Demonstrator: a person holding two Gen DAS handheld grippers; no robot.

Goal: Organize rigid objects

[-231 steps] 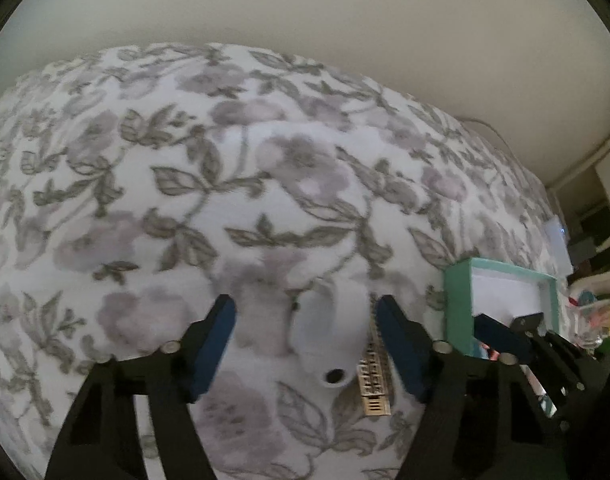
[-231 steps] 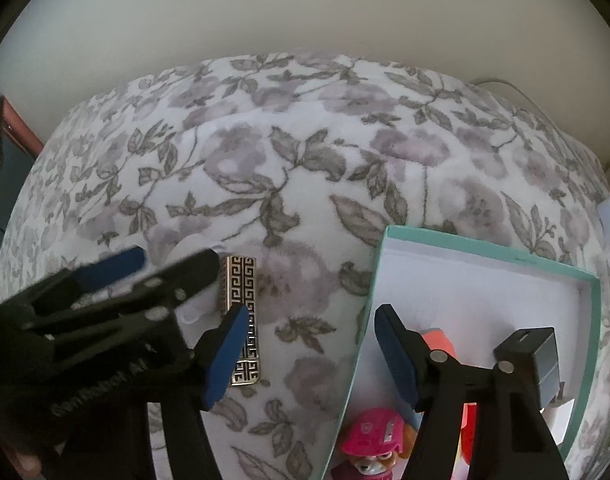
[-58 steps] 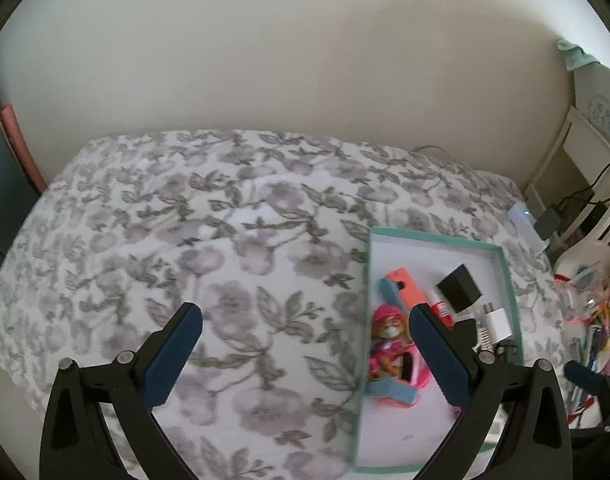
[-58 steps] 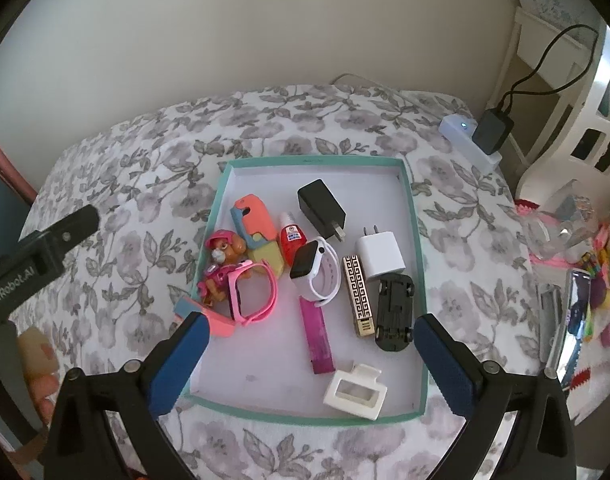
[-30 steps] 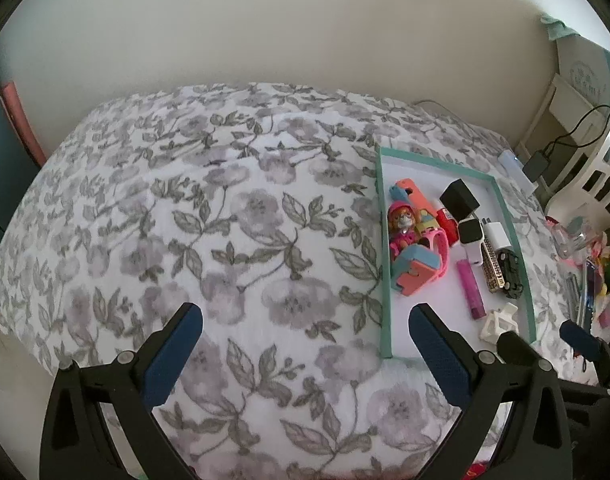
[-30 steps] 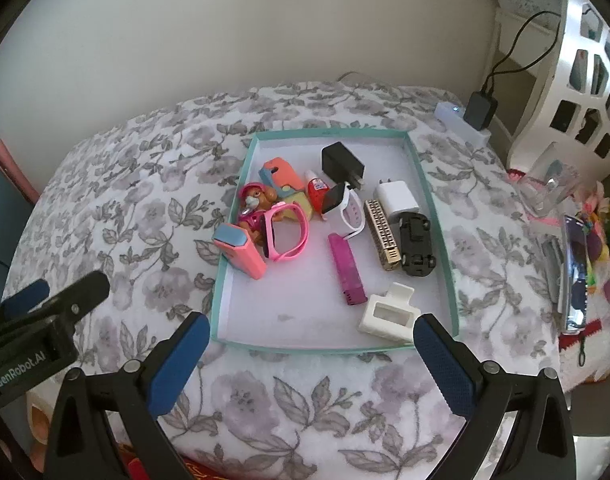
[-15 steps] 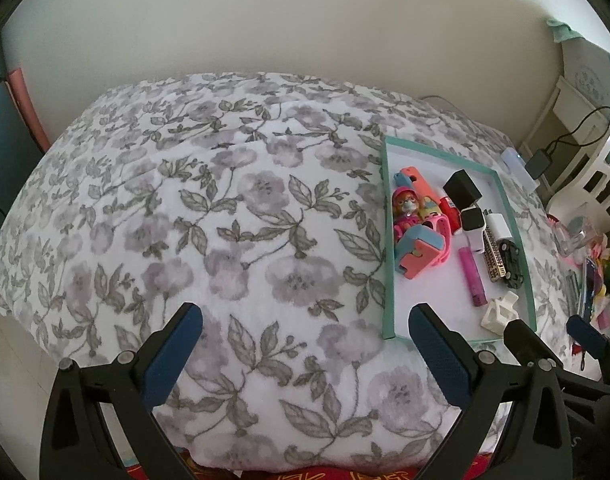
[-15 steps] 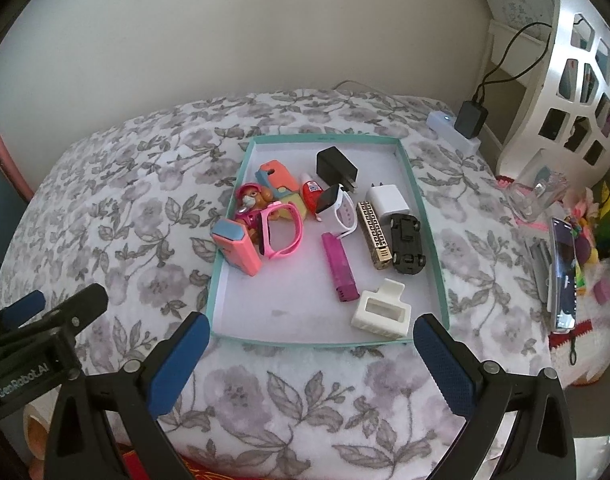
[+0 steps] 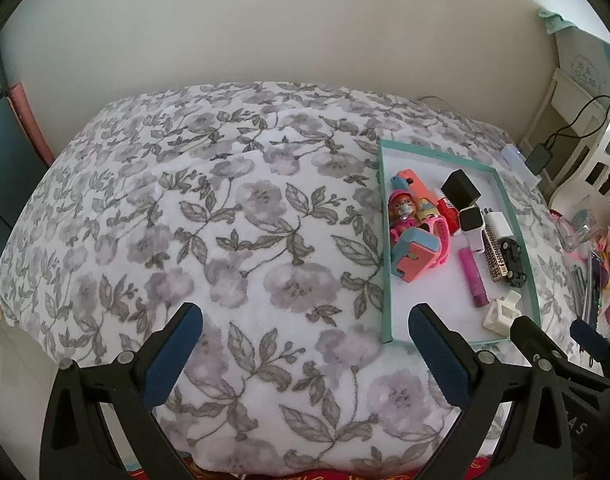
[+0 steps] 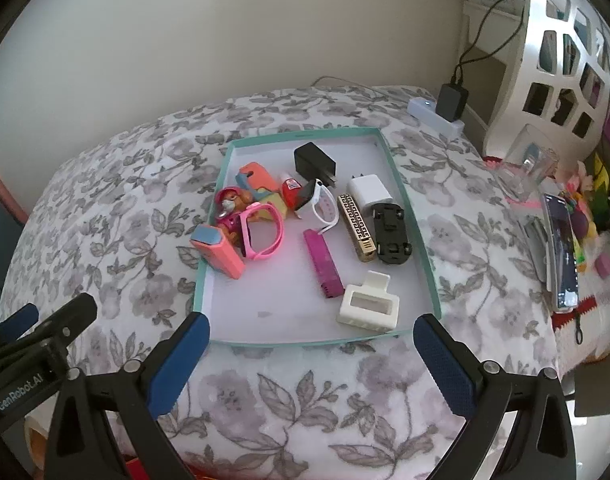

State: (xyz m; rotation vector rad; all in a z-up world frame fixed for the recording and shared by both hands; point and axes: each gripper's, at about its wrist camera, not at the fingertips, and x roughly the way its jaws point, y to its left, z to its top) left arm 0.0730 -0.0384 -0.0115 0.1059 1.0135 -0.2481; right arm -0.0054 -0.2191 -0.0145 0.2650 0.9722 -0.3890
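My left gripper (image 9: 303, 356) hung with its jaws wide apart and empty over the floral bedspread (image 9: 209, 240). To its right I saw the teal-rimmed tray (image 9: 385, 264) holding a pink toy pup (image 9: 403, 210), a black charger (image 9: 460, 190), a white hair clip (image 9: 501, 314) and a magenta stick (image 9: 473, 276). The right gripper's tip (image 9: 589, 338) showed beyond.

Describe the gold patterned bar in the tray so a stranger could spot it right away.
On the floral bedspread lies a shallow teal-rimmed tray. Toward its right side, a slim gold bar with a black maze pattern lies between a white-strapped smartwatch and an upturned black toy car. It alone looks metallic and patterned.
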